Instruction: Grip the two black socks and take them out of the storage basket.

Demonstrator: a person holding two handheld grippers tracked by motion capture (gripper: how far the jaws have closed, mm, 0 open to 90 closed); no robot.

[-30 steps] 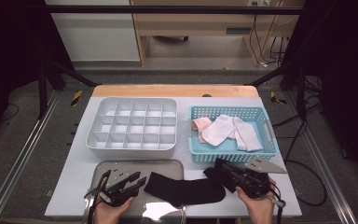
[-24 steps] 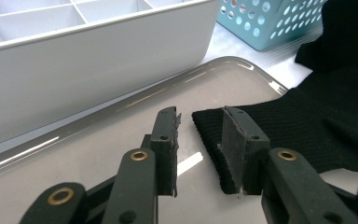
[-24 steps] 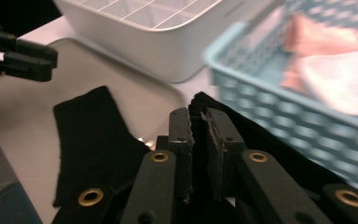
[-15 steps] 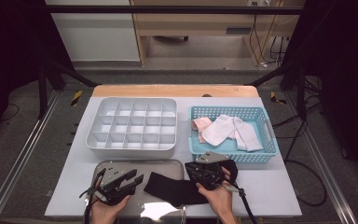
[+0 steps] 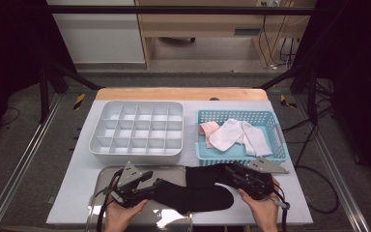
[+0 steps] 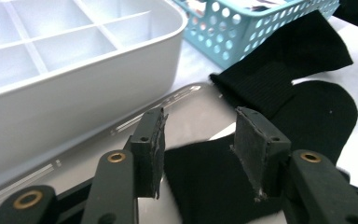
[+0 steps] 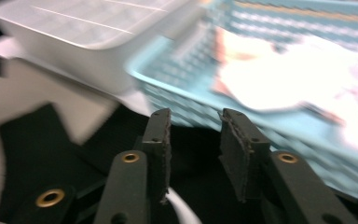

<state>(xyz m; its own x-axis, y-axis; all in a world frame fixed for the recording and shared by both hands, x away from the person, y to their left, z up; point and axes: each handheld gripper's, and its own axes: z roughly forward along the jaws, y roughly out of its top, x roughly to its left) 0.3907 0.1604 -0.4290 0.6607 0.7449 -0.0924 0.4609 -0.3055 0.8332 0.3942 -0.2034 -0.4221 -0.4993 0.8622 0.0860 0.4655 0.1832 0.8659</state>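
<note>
Now the black sock [image 5: 200, 191] lies folded at the table's near edge, partly on the tray [image 5: 101, 176]. Both the left gripper [image 5: 150, 186] and right gripper [image 5: 232, 175] have just been opening, jaws released over it. Next, likely regrip and fold again toward the organizer [image 5: 136, 128].

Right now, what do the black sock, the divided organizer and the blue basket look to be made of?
Black sock: knit fabric, matte, with fine ribbing at the cuff; limp and folded. Divided organizer: probably rigid plastic, smooth pale grey with a slight sheen and thin moulded partitions. Blue basket: likely plastic too, its walls perforated with rows of round holes.
</note>
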